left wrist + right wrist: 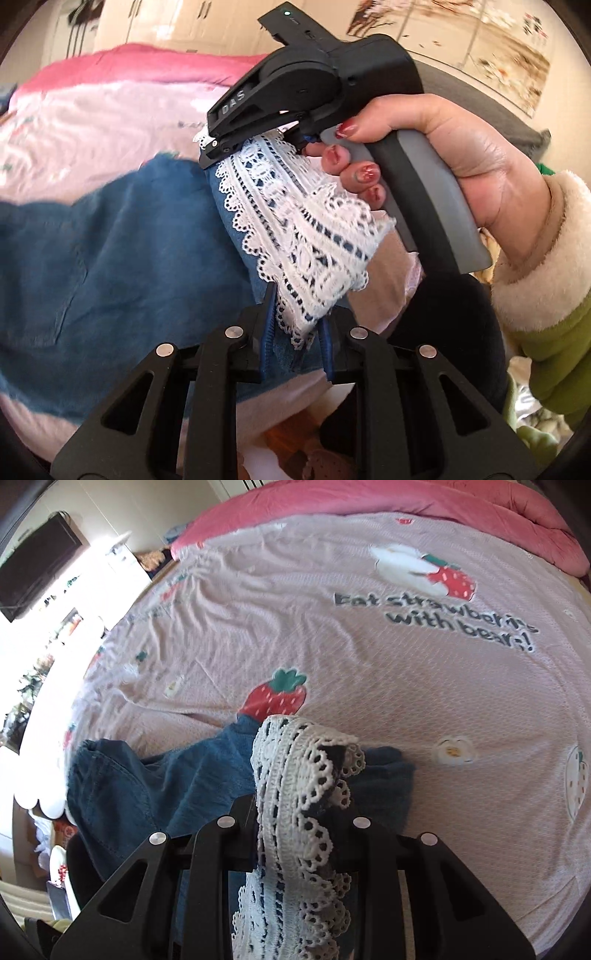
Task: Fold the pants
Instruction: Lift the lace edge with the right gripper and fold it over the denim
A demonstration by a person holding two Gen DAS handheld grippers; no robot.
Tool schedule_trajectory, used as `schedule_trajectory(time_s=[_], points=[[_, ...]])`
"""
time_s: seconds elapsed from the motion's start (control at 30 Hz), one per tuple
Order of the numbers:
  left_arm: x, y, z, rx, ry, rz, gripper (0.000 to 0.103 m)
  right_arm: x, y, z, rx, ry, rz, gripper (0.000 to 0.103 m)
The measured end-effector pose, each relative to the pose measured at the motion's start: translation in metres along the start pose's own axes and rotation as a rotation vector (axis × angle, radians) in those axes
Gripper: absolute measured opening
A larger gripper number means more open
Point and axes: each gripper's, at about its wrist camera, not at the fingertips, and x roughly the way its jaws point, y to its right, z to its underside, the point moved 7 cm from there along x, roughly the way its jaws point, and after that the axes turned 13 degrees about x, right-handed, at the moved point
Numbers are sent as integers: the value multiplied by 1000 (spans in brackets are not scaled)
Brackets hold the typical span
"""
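Note:
Blue denim pants (110,258) with a white lace hem (303,229) lie on a pink bed. My left gripper (295,332) is shut on one end of the lace hem. My right gripper (236,147), held in a hand, is shut on the other end of the same hem, just above and ahead of the left one. In the right wrist view the lace hem (295,812) is draped between and over the right gripper (295,834), hiding its fingertips, and the denim pants (147,786) trail off to the left.
The pink bedsheet (369,646) with strawberry prints and dark lettering spreads ahead. A rolled pink quilt (406,506) lies at the far edge. A dark TV (33,565) and a white cabinet (125,565) stand to the left of the bed.

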Motion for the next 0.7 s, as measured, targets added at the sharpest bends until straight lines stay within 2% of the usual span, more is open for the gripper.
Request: schedule_trajectory(time_s=[0.2, 0.27, 0.33, 0.4, 0.5, 0.53, 0.57, 0.6, 0.7], points=[[-2, -10, 4, -88, -6, 25, 14, 13, -12, 0, 24, -19, 41, 31], [-4, -15, 5, -107, -3, 33, 14, 11, -19, -1, 38, -25, -3, 50], [-8, -23, 6, -125, -3, 37, 15, 8, -29, -3, 44, -31, -54, 60], [-11, -25, 10, -144, -7, 34, 16, -2, -40, -5, 8, -6, -94, 63], [-16, -30, 15, -174, -7, 31, 22, -26, -54, -9, -43, 56, -175, 71], [-19, -33, 16, -183, -4, 24, 28, -33, -54, -11, -50, 73, -188, 76], [-22, -36, 17, -194, 1, 17, 39, -39, -53, -12, -54, 85, -193, 78], [-27, -40, 19, -214, 6, 4, 46, -44, -50, -14, -62, 99, -186, 78], [-45, -56, 23, -246, 43, -34, 54, -49, -39, -13, -87, 115, -143, 78]])
